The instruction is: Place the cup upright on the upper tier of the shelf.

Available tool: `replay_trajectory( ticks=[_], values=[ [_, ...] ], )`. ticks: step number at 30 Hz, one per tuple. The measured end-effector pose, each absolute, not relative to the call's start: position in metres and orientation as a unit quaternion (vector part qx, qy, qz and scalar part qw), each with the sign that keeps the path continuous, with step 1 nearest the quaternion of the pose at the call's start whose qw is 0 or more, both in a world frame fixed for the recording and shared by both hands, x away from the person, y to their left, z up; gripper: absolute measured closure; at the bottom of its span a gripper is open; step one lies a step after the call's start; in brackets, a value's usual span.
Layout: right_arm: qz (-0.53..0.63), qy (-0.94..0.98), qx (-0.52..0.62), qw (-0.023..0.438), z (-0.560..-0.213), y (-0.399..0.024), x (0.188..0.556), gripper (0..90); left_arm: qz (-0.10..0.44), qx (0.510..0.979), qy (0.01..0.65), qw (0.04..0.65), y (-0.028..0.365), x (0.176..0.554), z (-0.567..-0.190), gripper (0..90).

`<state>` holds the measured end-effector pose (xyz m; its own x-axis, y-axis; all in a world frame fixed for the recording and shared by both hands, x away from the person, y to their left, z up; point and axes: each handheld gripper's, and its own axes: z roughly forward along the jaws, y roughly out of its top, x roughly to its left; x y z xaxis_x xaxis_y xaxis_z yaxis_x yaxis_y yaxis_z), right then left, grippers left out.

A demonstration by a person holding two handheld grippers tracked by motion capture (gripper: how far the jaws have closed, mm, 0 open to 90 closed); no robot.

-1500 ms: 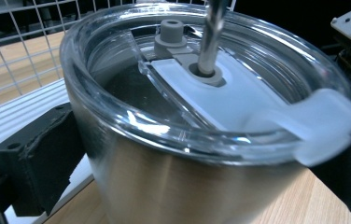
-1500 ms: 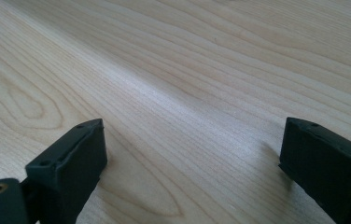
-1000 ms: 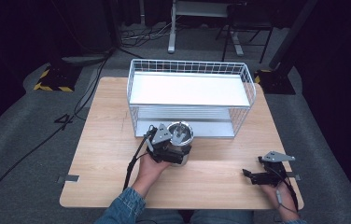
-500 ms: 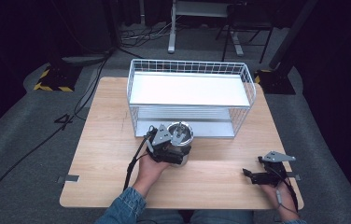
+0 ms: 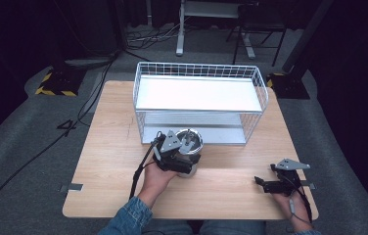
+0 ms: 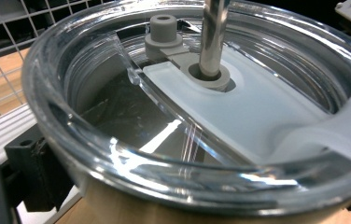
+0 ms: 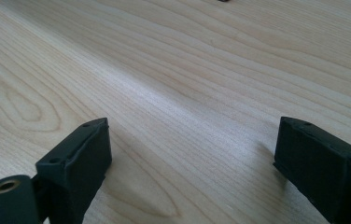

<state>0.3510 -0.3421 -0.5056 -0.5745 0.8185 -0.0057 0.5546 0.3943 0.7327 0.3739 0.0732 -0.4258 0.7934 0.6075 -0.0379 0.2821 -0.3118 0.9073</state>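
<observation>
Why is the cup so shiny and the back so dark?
In the left gripper view, light glares off the cup's clear lid. In the high view, the table is lit while the room behind is dim. In the right gripper view, the far wood blurs.

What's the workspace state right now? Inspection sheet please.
Surface: wooden table, bare in front of the right gripper.
Job's things: steel cup with clear lid and metal straw, standing just in front of the white wire rack.
Clutter: nothing seen.
Grippers: left gripper is around the cup, one jaw beside its wall; right gripper is open and empty, low over the table.
Cables: one trails from the left gripper; more lie on the floor behind.
Surroundings: dark room, grey floor, a stand base behind the table.
</observation>
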Motion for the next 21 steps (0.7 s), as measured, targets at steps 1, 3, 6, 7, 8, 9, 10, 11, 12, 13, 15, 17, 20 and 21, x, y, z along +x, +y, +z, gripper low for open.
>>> replay_trajectory(
  ticks=[1, 3, 6, 7, 8, 9, 10, 11, 12, 13, 15, 17, 20, 21],
  values=[
    [0.354, 0.814, 0.422, 0.187, -0.506, -0.342, 0.351, 11.5, 0.156, 0.794, 0.279, 0.517, 0.074, 0.373, -0.423, 3.4],
    [0.355, 0.814, 0.42, 0.187, -0.506, -0.342, 0.351, 13.1, 0.156, 0.796, 0.278, 0.515, 0.075, 0.372, -0.418, 3.4],
    [0.358, 0.814, 0.417, 0.186, -0.505, -0.342, 0.35, 14.9, 0.154, 0.797, 0.276, 0.514, 0.076, 0.37, -0.408, 3.4],
    [0.358, 0.814, 0.417, 0.186, -0.505, -0.342, 0.35, 14.9, 0.154, 0.798, 0.276, 0.514, 0.077, 0.369, -0.405, 3.5],
    [0.359, 0.814, 0.417, 0.186, -0.505, -0.342, 0.35, 14.9, 0.152, 0.799, 0.275, 0.513, 0.077, 0.369, -0.402, 3.5],
    [0.359, 0.814, 0.417, 0.185, -0.505, -0.342, 0.35, 14.9, 0.152, 0.799, 0.274, 0.513, 0.078, 0.368, -0.398, 3.4],
    [0.358, 0.814, 0.417, 0.186, -0.505, -0.342, 0.35, 14.9, 0.153, 0.799, 0.273, 0.513, 0.079, 0.367, -0.395, 3.4],
    [0.358, 0.814, 0.417, 0.186, -0.505, -0.342, 0.35, 14.9, 0.154, 0.799, 0.272, 0.514, 0.079, 0.367, -0.392, 3.4],
    [0.358, 0.814, 0.417, 0.186, -0.505, -0.342, 0.35, 14.9, 0.154, 0.799, 0.271, 0.515, 0.08, 0.366, -0.388, 3.4],
    [0.358, 0.814, 0.417, 0.185, -0.505, -0.342, 0.35, 14.9, 0.154, 0.799, 0.27, 0.515, 0.081, 0.365, -0.385, 3.4],
    [0.358, 0.814, 0.417, 0.186, -0.505, -0.342, 0.35, 14.9, 0.15, 0.798, 0.268, 0.518, 0.083, 0.365, -0.375, 3.4],
    [0.359, 0.814, 0.417, 0.185, -0.505, -0.342, 0.35, 14.9, 0.149, 0.797, 0.268, 0.52, 0.084, 0.365, -0.372, 3.4],
    [0.359, 0.814, 0.417, 0.186, -0.505, -0.342, 0.35, 14.9, 0.146, 0.795, 0.269, 0.524, 0.089, 0.365, -0.359, 3.5],
    [0.359, 0.814, 0.417, 0.186, -0.505, -0.342, 0.35, 14.9, 0.146, 0.794, 0.268, 0.525, 0.09, 0.365, -0.356, 3.5]
  ],
)
